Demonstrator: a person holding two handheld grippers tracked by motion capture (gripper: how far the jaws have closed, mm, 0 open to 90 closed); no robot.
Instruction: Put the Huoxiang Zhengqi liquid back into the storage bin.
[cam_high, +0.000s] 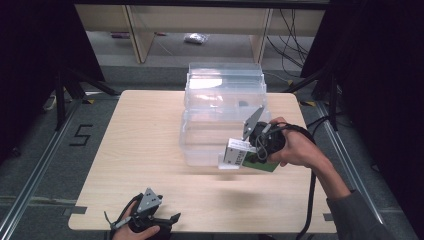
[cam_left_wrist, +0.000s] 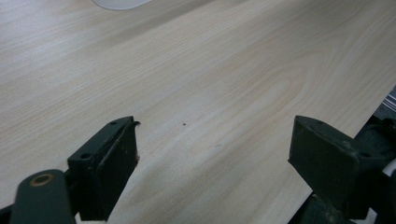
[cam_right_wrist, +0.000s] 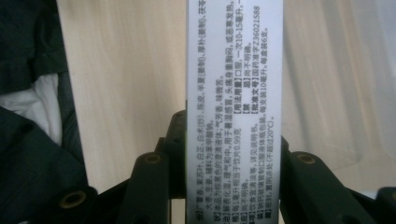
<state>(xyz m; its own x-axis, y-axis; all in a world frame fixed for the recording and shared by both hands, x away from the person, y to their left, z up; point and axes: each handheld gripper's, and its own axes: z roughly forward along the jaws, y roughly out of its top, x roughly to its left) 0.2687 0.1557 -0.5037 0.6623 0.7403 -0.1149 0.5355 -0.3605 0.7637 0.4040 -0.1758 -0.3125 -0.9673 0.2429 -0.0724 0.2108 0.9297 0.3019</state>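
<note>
A white and green medicine box with printed text hangs above the table, just in front of a clear plastic storage bin. My right gripper is shut on this box, held by a hand coming from the right. In the right gripper view the box's white printed face stands upright between the two black jaws of the right gripper, which press on both its sides. My left gripper rests at the table's front edge. Its jaws are open, and bare wood lies between them in the left gripper view.
The wooden table has the tall clear bin at its back centre; a corner of the bin reaches into the left gripper view. Dark stands and cables flank the table on the floor. A cable trails from the right hand.
</note>
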